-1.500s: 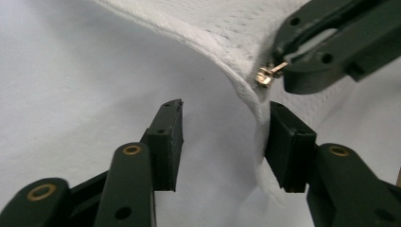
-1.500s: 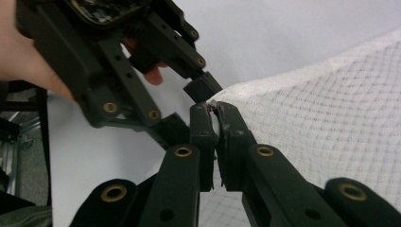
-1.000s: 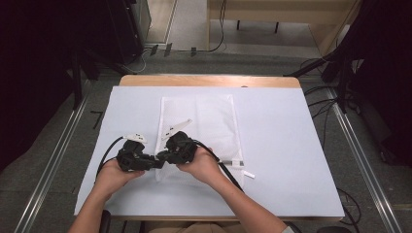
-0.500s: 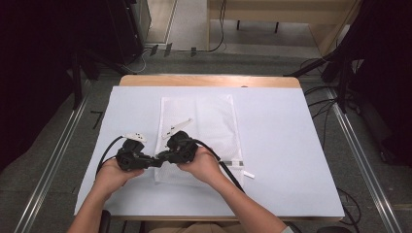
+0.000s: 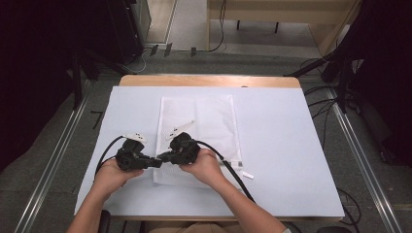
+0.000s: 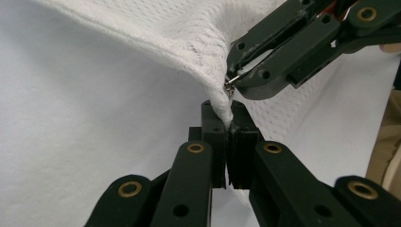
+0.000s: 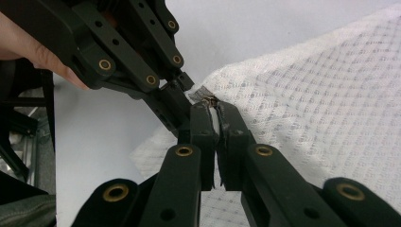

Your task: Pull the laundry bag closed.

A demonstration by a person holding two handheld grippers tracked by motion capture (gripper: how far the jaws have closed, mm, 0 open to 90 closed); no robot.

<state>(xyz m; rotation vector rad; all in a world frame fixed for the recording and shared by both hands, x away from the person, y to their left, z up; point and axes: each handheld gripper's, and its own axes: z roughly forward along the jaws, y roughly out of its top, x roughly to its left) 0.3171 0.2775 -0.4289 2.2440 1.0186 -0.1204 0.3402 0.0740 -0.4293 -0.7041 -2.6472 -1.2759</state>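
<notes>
On the left, the left gripper (image 5: 156, 161) has just been closing and now pinches the near-left corner of the white mesh bag (image 5: 204, 121), fabric bunched between its pads (image 6: 218, 135). Right beside it, tips almost meeting, the right gripper (image 5: 164, 158) is clamped on that same corner by the small metal zipper pull (image 6: 230, 85). The bag lies flat on the white table cover (image 5: 301, 145), mid-table, its corner lifted.

Even overhead light — dark surroundings
</notes>
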